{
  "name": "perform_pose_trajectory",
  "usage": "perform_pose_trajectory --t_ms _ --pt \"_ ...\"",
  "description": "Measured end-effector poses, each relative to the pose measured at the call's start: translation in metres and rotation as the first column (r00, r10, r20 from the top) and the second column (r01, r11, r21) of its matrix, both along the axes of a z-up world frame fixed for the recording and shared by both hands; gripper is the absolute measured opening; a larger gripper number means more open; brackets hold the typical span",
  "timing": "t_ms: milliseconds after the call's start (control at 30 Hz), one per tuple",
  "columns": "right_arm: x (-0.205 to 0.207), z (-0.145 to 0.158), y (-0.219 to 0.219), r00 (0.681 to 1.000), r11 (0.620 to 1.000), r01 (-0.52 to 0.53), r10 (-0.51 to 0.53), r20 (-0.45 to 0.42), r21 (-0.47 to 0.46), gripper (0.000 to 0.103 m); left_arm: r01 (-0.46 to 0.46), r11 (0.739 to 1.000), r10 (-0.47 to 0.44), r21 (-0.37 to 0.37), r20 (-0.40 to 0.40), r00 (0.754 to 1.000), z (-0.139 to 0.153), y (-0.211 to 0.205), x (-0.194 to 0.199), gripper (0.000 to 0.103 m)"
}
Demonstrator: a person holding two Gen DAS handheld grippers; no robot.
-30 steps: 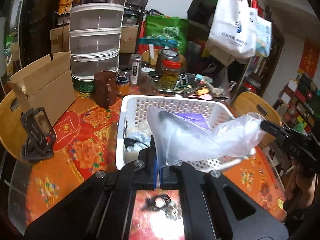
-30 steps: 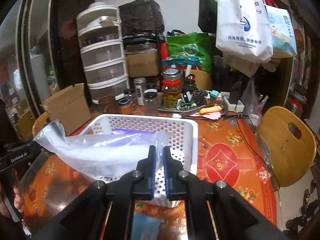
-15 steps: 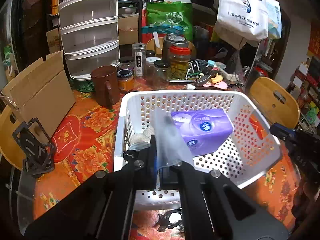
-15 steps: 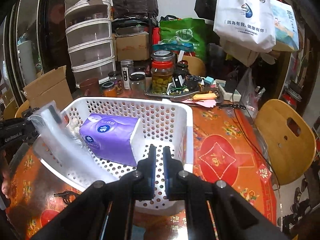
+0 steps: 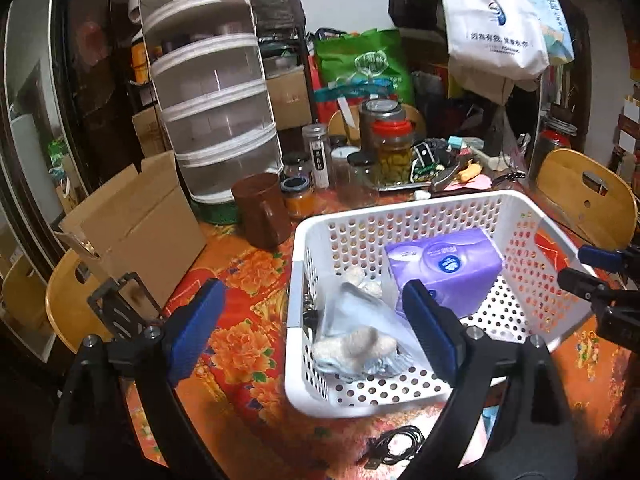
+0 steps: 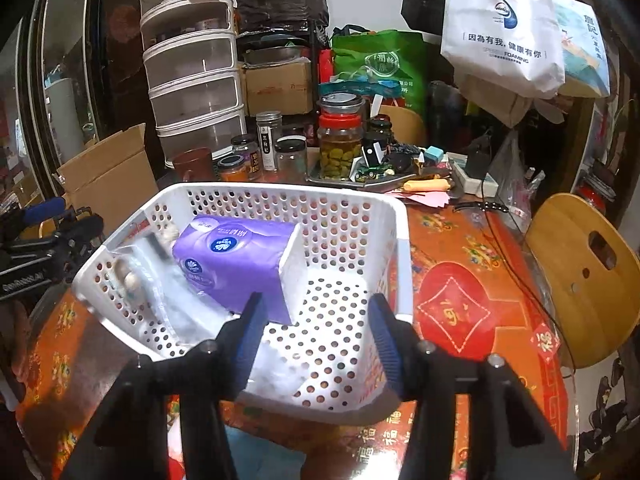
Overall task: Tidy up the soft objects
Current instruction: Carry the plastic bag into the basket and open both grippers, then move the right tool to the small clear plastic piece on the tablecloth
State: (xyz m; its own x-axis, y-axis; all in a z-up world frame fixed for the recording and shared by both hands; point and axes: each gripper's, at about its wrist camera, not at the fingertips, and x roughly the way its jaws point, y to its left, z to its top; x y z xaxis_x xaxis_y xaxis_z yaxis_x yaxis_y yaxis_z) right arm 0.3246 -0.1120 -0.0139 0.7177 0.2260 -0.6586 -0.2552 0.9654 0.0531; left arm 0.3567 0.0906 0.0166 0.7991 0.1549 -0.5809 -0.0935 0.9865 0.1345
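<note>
Both jaws have just been opening, empty now, and our clear bag (image 5: 360,332) has dropped into the white basket (image 5: 400,206) beside the purple tissue pack (image 5: 444,264). We judge this item stowed (anything soft left on the counter (image 5: 240,280) goes next).

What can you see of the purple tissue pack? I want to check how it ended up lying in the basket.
The purple tissue pack is a soft rectangular block in glossy purple plastic wrap with a round blue logo and white print; its end face looks white. It lies tilted inside the white perforated basket, propped against the clear plastic bag beside it, its lower edge on the basket floor. Neither gripper touches it.
</note>
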Motion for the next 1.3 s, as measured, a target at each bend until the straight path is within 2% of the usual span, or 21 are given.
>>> perform_pose_trajectory --t_ms 100,267,400,600,767,900,1067,1233,1300 --pt "-0.007 0.004 -0.008 1.0 0.999 0.01 -0.01 0.0 0.03 0.058 0.002 1.0 -0.002 0.01 0.025 1.0 0.009 -0.002 -0.016 0.091" --pt "-0.029 0.011 -0.018 1.0 0.999 0.011 -0.011 0.014 0.051 0.064 -0.007 0.999 0.008 -0.045 0.022 1.0 0.018 0.002 -0.052 0.093" --pt "-0.051 0.017 -0.024 0.999 0.999 0.002 -0.004 0.037 0.048 0.066 -0.005 0.993 0.008 -0.119 0.019 1.0 0.019 0.01 -0.082 0.093" --pt "-0.087 0.013 -0.026 0.999 0.999 -0.011 0.009 0.042 0.053 0.066 0.011 0.989 -0.01 -0.147 0.004 1.0 0.007 0.009 -0.127 0.093" --pt "-0.121 -0.01 -0.032 1.0 0.998 -0.018 0.017 0.011 0.064 0.066 0.012 0.987 -0.016 -0.158 -0.019 1.0 -0.017 0.004 -0.157 0.093" --pt "-0.144 -0.034 -0.045 1.0 0.998 0.017 -0.016 -0.018 0.068 0.066 -0.003 0.984 -0.008 -0.178 -0.061 0.998 -0.045 0.007 -0.161 0.093" --pt "-0.164 -0.064 -0.065 0.995 0.995 0.073 -0.068 -0.072 0.068 0.066 -0.017 0.981 -0.009 -0.194 -0.133 0.991 -0.083 0.01 -0.138 0.093" --pt "-0.18 -0.078 -0.077 0.991 0.991 0.103 -0.094 -0.094 0.087 0.066 -0.017 0.982 -0.017 -0.188 -0.177 0.984 -0.113 0.008 -0.116 0.092" --pt "-0.183 -0.083 -0.077 0.99 0.991 0.1 -0.091 -0.104 0.084 0.066 -0.016 0.982 -0.021 -0.19 -0.19 0.982 -0.122 0.007 -0.109 0.087"
